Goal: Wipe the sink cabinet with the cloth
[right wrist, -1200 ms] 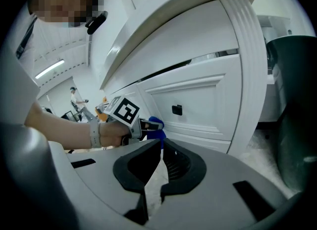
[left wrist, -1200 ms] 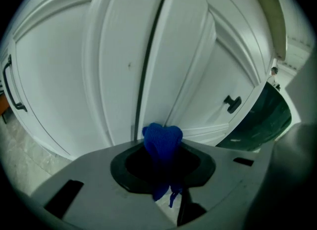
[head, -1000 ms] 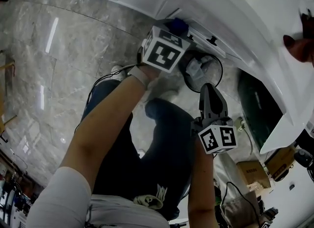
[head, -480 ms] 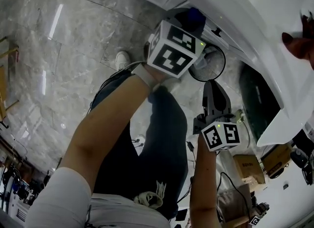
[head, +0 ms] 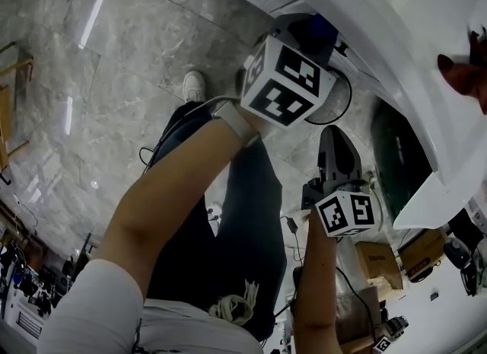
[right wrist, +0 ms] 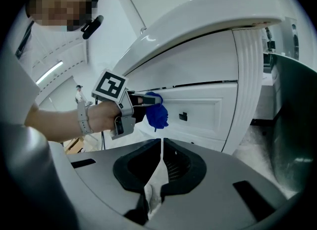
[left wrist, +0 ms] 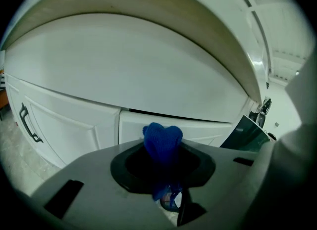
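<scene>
Holding the blue cloth point(left wrist: 162, 139) tight, the left claw point(right wrist: 145, 99) points it at the white sink cabinet point(left wrist: 124, 70), which fills its view at 12 o'clock. The right claw point(right wrist: 162, 161) is shut with nothing in it, and the cloth sits at its 12 o'clock.

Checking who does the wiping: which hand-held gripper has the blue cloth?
The left hand-held gripper: its jaws pinch the blue cloth. The right hand-held gripper has its jaws together, with no blue cloth between them.
</scene>
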The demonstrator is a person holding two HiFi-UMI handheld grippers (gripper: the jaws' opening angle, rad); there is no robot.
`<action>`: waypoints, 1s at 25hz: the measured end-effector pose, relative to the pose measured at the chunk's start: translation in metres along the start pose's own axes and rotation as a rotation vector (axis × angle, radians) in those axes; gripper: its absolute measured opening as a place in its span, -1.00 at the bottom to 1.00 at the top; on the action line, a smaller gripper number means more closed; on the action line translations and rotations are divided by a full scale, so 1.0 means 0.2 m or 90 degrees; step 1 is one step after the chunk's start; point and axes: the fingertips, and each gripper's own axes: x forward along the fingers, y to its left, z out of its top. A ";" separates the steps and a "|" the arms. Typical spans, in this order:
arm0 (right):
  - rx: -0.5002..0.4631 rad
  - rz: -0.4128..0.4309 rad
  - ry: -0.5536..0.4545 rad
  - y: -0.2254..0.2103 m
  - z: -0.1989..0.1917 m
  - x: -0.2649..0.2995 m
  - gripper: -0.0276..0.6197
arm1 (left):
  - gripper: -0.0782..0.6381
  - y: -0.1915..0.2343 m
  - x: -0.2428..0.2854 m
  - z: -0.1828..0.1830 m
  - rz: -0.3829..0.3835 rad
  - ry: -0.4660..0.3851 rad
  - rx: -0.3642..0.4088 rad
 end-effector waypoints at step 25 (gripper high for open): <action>-0.050 0.063 0.039 -0.20 -0.07 0.09 -0.82 | -0.50 0.09 0.17 -0.19 0.097 0.029 0.022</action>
